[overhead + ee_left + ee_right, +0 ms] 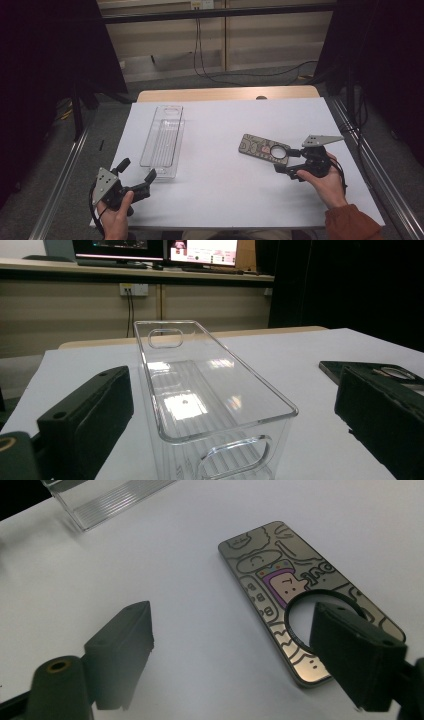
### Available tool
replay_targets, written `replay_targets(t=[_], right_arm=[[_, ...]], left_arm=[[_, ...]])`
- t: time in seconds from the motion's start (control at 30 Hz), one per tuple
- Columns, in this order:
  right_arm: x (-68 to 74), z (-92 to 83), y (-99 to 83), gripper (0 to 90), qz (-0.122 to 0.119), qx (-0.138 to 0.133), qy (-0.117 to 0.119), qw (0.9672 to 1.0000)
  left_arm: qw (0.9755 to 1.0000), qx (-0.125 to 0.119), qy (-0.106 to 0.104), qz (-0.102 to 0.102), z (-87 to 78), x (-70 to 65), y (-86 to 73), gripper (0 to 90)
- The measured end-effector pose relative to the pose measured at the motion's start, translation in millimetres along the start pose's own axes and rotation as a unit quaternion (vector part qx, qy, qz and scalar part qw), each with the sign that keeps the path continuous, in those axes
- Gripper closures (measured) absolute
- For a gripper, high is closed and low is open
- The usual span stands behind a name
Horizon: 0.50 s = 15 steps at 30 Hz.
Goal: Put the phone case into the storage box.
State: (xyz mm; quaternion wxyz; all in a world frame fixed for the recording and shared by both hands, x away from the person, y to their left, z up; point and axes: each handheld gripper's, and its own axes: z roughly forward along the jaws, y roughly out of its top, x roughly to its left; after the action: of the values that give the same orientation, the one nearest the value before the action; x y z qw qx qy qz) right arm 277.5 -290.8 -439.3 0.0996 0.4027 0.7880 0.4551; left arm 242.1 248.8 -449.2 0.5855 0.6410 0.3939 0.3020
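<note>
Phone case (264,148), flat on the white surface (220,195), lies at my right claw (287,161), one jaw over its ring end, the other beside it: released, nothing pinched. I judge it thin, stiff and slick, so I'd pinch across its long edges. Clear bin (163,141) stands just ahead of my left claw (136,175), also released. Room behind is dim, cables trailing.

A white sheet (225,190) is spread across the table, and a strip of bare wood (200,94) is left showing at the far edge. Black cables (210,70) are seen trailing over the grey floor beyond. A wall socket (133,289) is mounted on the panelling, and lit monitors (202,251) are lined up on a shelf above.
</note>
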Motion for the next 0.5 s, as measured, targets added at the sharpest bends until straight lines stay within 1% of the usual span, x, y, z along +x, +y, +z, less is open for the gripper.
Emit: replay_targets(t=[0.03,0.17,0.23,0.27,0.33,0.4,0.43,0.47,0.5], right_arm=[[-1.6,-0.7,1.2,21.9,0.003,0.001,0.0,1.0],[-4.8,-2.6,7.4,27.6,0.001,0.009,-0.002,1.0],[-6.9,-2.4,11.6,29.8,0.0,0.017,-0.003,0.9999],[-7.8,-1.7,13.5,32.1,-0.001,0.021,-0.002,0.9998],[-9.8,0.0,16.8,35.8,-0.004,0.031,-0.004,0.9995],[-12.3,2.2,19.0,40.8,-0.003,0.035,0.0,0.9994],[-14.1,3.3,19.7,42.1,-0.006,0.038,0.003,0.9993],[-14.7,4.2,20.2,42.2,0.001,0.042,0.001,0.9991],[-15.7,5.4,20.7,45.0,0.004,0.046,0.0,0.9989]], left_arm=[[1.0,0.0,0.002,0.0,0.2,-0.1,0.1,2.4],[1.0,0.001,0.004,0.0,0.4,-0.2,-0.1,2.3],[1.0,0.001,0.003,0.0,0.6,-0.1,0.0,2.4],[1.0,0.002,0.006,0.0,0.4,-0.3,0.1,2.4],[1.0,0.001,0.001,-0.002,0.5,-0.1,-0.1,2.4],[1.0,0.001,0.002,-0.002,0.5,-0.2,-0.1,2.3],[1.0,0.0,0.0,-0.002,0.5,0.0,-0.1,2.4],[1.0,0.0,0.0,-0.002,0.5,0.0,-0.1,2.3],[1.0,0.0,0.001,0.0,0.4,0.4,-0.1,2.3]])
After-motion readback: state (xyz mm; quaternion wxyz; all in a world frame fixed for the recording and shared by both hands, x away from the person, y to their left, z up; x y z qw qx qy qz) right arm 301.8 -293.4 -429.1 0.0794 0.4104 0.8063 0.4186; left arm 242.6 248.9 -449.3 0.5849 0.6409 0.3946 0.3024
